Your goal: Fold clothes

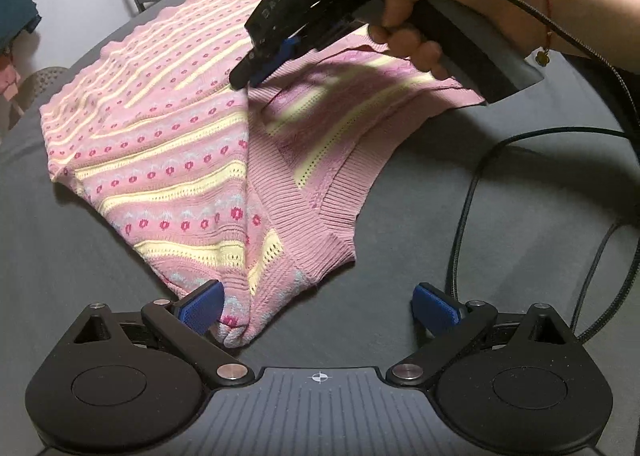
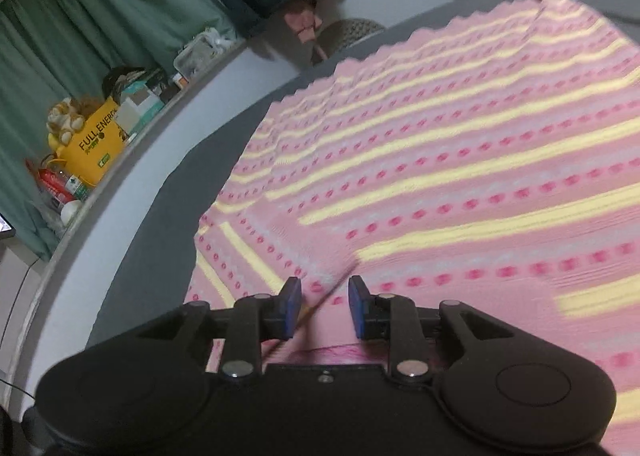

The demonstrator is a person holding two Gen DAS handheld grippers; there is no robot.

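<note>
Left wrist view: a pink knitted sweater point(image 1: 160, 144) with yellow stripes is spread on the dark grey table point(image 1: 440, 216), its near corner bunched just beside one pad of the left gripper point(image 1: 318, 306), whose jaws are held wide apart, nothing clamped. The right gripper point(image 2: 325, 306) is lowered onto the sweater's middle; its jaws are narrowly parted over a fabric fold.

The left gripper point(image 1: 318, 310) sits low at the near side with its jaws spread wide, while the right gripper point(image 2: 325, 308), gripped by a bare hand point(image 1: 416, 12), tilts down farther off, jaws slightly parted.
</note>
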